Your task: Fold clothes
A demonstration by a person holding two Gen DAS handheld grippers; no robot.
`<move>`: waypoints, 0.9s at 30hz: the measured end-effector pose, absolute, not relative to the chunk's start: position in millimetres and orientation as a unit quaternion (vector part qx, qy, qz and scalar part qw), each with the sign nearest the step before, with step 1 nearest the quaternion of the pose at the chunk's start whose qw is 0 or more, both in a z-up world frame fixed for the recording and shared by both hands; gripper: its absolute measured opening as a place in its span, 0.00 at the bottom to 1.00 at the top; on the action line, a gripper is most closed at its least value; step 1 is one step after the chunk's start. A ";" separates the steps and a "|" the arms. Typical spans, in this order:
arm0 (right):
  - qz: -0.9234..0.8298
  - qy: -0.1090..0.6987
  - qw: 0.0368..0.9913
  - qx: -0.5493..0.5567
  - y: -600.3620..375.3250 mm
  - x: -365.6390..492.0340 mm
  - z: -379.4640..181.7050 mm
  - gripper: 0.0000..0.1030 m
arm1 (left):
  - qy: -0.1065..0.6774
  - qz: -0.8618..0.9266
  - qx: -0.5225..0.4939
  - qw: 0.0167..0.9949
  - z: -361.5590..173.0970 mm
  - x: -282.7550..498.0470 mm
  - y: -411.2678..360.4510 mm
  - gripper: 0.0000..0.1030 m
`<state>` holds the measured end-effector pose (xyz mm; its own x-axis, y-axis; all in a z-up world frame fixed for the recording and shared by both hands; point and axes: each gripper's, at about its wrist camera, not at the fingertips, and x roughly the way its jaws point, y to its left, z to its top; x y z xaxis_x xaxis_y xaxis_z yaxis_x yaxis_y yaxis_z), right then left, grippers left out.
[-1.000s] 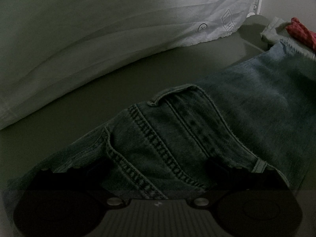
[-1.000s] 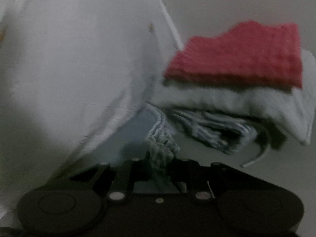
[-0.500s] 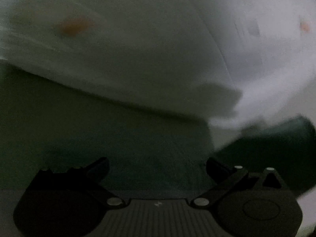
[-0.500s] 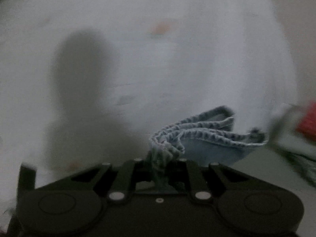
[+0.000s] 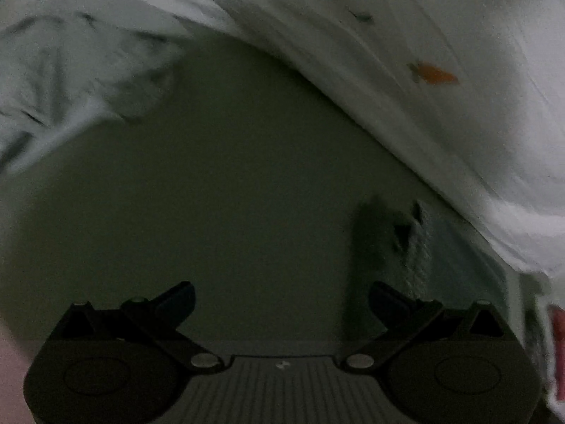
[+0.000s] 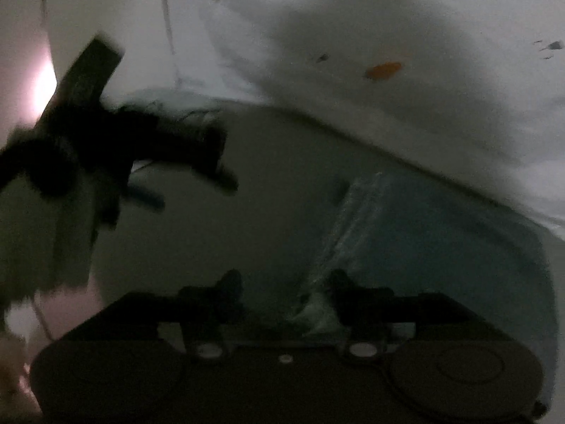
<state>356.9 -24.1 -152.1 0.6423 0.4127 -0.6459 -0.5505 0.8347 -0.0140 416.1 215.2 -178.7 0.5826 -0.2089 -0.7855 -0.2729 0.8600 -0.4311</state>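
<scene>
Your right gripper [image 6: 286, 284] has just been opening, releasing the jeans [image 6: 441, 247] at three o'clock; your left gripper [image 5: 281, 295] gapes empty. Next, grab another garment.

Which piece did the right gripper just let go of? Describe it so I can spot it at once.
Start at the big white sheet with small orange marks that fills the top of the right wrist view. Just below its edge, on the grey-green surface, lies the folded blue jeans, in front of the right gripper, whose jaws have just opened. It is the only blue denim there.
</scene>
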 end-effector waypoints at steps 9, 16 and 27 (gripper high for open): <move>0.144 0.360 0.922 -0.011 -107.2 381.3 -148.2 0.83 | 0.492 -0.078 -0.168 0.851 -198.9 462.3 136.8 1.00; 0.068 0.388 0.918 0.041 -187.0 396.0 -164.2 0.94 | 0.515 -0.098 -0.231 0.820 -213.9 468.8 139.0 1.00; 0.030 0.436 0.887 0.153 -261.4 478.8 -207.7 0.95 | 0.544 -0.132 -0.243 0.792 -213.1 490.8 127.2 1.00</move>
